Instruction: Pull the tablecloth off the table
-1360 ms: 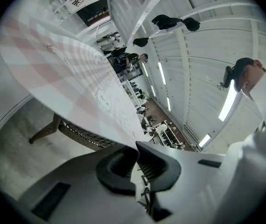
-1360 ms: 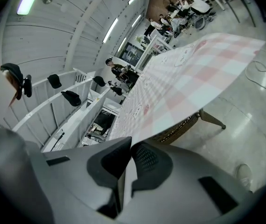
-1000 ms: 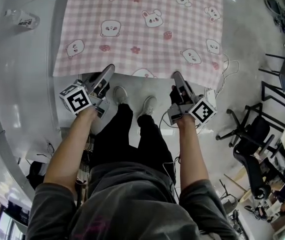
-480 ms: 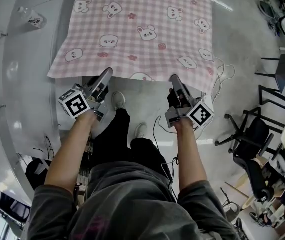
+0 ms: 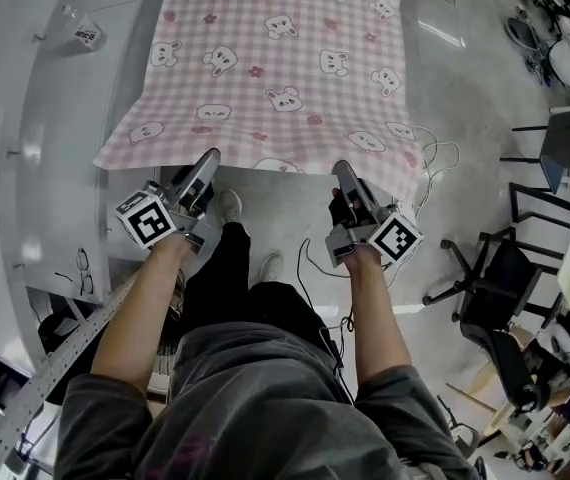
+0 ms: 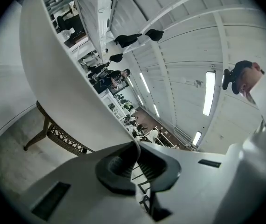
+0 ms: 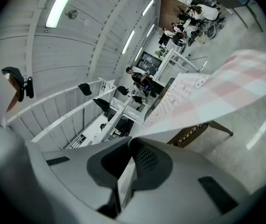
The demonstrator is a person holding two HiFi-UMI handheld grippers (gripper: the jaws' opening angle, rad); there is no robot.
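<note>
A pink checked tablecloth (image 5: 275, 78) with bunny prints hangs stretched out in front of me. My left gripper (image 5: 205, 163) is shut on its near edge at the left, and my right gripper (image 5: 343, 173) is shut on the near edge at the right. In the left gripper view the cloth (image 6: 63, 87) shows its pale underside and runs into the shut left gripper (image 6: 136, 146). In the right gripper view the cloth (image 7: 217, 97) runs into the shut right gripper (image 7: 129, 143). A wicker table (image 6: 53, 134) stands under the cloth, and its leg (image 7: 219, 127) shows in the right gripper view. The head view hides the table.
A small bottle (image 5: 85, 33) lies on a white curved surface (image 5: 35, 148) at the left. Cables (image 5: 435, 158) trail over the floor at the right, near black office chairs (image 5: 495, 288). My shoes (image 5: 227, 206) are just under the cloth's near edge.
The cloth has come towards me with both grippers, and its far edge now shows in the head view. My feet have stepped back. Both grippers stay shut on the cloth.
</note>
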